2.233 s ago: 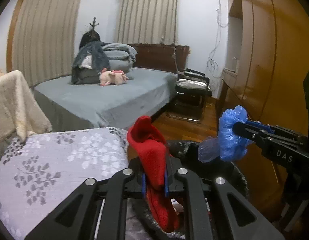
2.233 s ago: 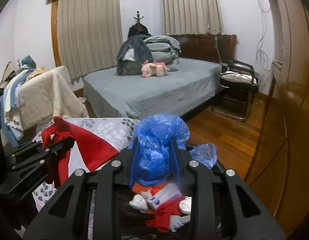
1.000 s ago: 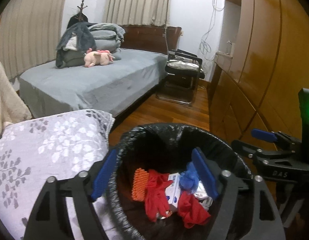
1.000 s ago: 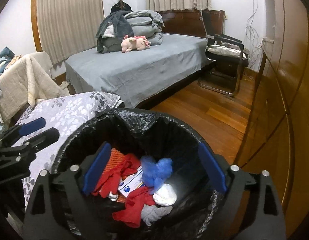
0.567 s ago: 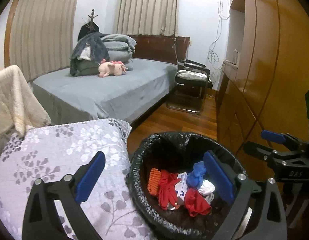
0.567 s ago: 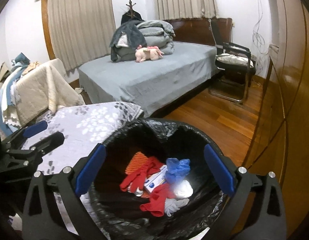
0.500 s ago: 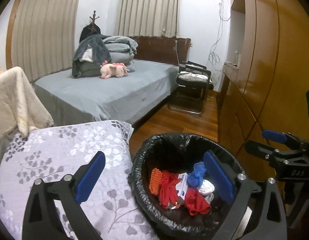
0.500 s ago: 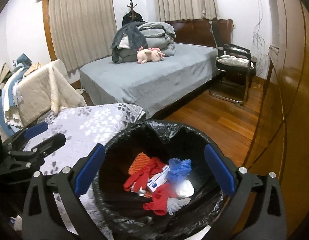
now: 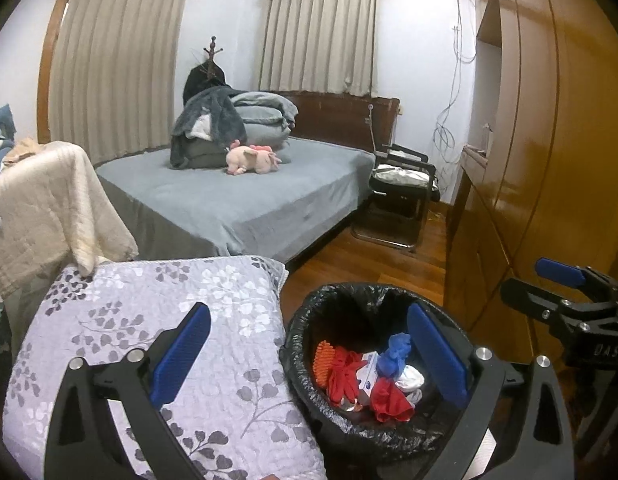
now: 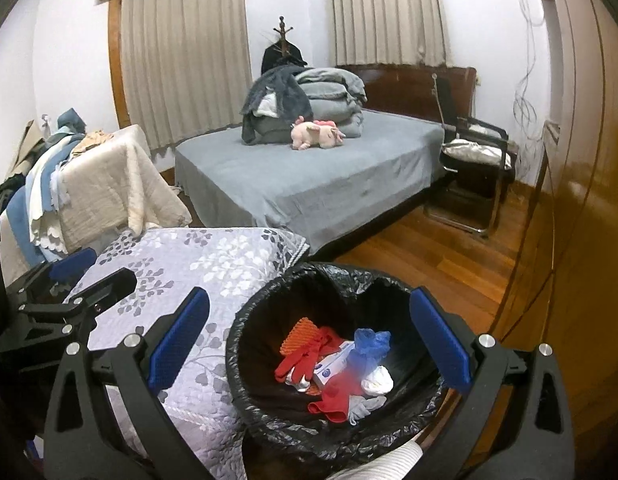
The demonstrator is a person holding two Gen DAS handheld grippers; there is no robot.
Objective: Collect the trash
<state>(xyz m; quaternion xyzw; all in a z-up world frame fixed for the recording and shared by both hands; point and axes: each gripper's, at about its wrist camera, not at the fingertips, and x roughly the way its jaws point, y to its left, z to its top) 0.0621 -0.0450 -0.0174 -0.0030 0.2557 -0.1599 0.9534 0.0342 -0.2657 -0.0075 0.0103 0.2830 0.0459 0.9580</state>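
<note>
Left claw (image 9: 305, 354): released, jaws just spread fully, nothing between them; red cloth (image 9: 391, 398) it held two seconds ago now lies in the black-lined trash bin (image 9: 305, 388), lower centre of frame, below and beyond its right pad. Right claw (image 10: 307, 336): likewise released and empty; blue bag (image 10: 369, 342) dropped among the bin's contents. Judgement: both deposits done. Floral quilt (image 9: 149, 300), lower left: no trash visible. Bed (image 9: 245, 196), mid-frame, beyond.

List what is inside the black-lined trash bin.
In the trash bin: an orange scrubber, red gloves, a white box, a blue bag, white wads. Anything beneath is hidden.
</note>
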